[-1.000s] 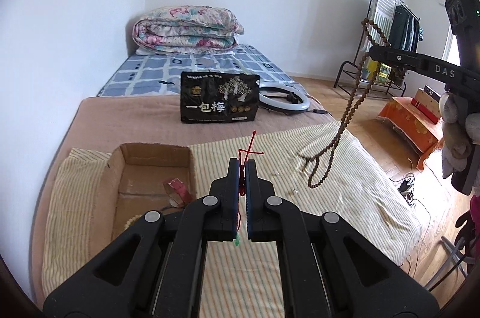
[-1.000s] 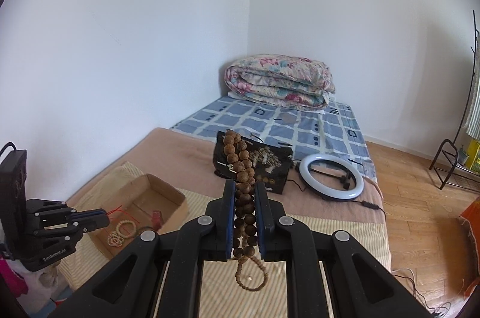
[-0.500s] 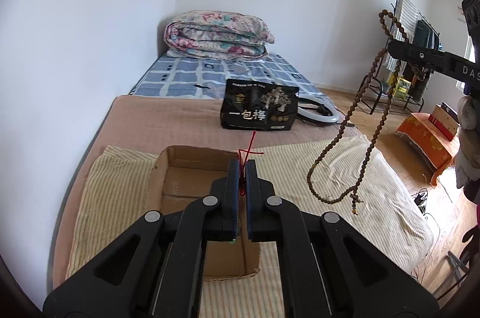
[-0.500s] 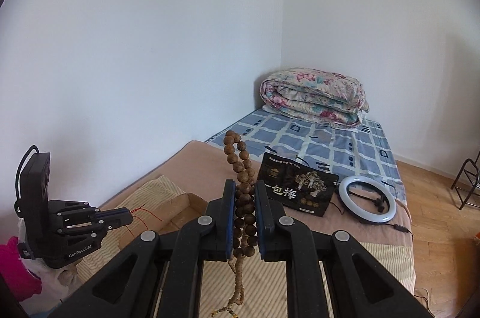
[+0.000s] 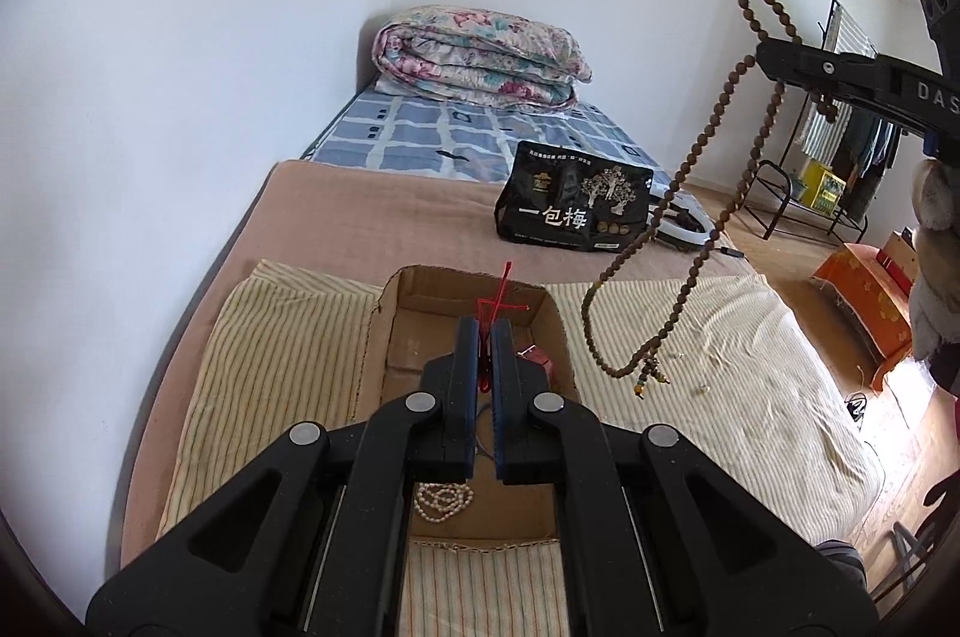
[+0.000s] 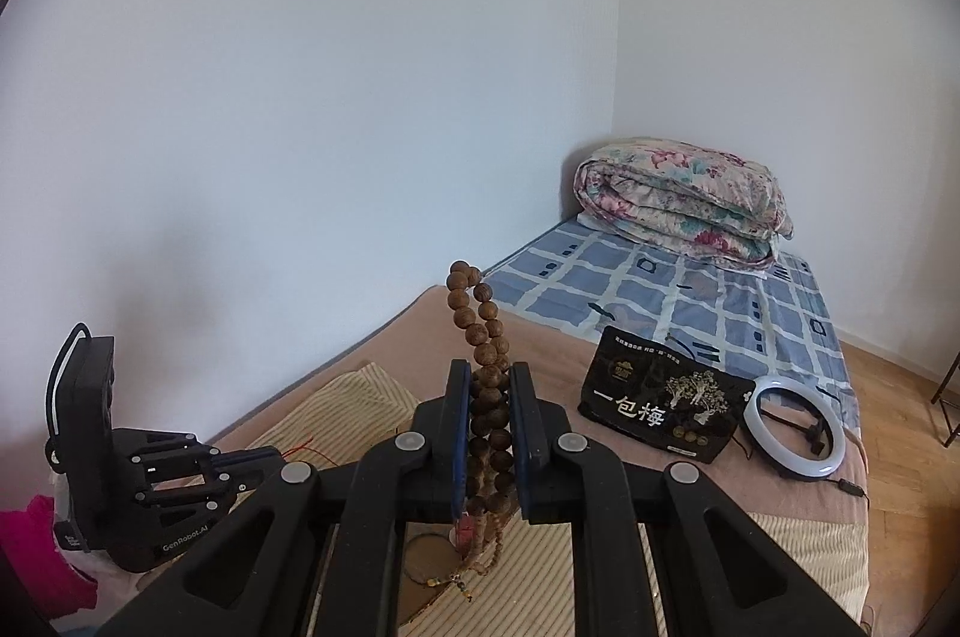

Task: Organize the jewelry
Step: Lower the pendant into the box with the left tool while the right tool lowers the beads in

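Both grippers have swung over the box (image 5: 384,331) at frame centre. Left gripper (image 5: 485,337) pinches a red cord (image 5: 501,298) above it; right gripper (image 6: 487,415) clamps the beads (image 5: 696,156), dangling right of the box, clear for lowering in.

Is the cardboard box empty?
No. The cardboard box holds a pearl bracelet and a small red item.
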Available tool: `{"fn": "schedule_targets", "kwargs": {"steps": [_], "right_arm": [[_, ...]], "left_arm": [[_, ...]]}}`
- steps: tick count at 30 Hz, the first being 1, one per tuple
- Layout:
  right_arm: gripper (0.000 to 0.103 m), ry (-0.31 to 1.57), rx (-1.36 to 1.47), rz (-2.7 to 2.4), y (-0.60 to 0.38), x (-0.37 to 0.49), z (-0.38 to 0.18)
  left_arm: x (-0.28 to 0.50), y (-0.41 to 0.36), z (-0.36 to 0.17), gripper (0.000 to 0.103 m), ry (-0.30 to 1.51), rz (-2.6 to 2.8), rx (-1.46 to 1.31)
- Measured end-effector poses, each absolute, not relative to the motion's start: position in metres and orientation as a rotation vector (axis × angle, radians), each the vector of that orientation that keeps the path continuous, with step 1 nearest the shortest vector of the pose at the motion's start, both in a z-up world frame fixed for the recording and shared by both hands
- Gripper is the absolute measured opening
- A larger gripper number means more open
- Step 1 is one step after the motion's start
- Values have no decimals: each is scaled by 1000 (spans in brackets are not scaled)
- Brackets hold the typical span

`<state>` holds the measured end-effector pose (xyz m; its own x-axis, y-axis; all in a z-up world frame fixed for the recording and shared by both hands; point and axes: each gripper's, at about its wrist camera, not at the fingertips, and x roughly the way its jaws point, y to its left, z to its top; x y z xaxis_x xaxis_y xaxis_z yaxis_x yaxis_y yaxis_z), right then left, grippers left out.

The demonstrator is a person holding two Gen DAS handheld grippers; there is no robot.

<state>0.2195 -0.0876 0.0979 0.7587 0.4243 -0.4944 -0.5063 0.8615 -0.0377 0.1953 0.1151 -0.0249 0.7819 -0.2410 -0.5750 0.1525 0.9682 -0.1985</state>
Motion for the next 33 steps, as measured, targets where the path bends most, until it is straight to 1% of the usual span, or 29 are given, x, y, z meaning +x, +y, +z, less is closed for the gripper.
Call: {"fn": "schedule_targets", "kwargs": {"steps": [19, 33], "right_arm": [[10, 547, -203, 542, -29, 293, 61], [10, 665, -179, 522, -15, 334, 2]], "left_arm": [[213, 132, -50, 1, 669, -236, -179], [228, 128, -74, 1, 713, -240, -179]]}}
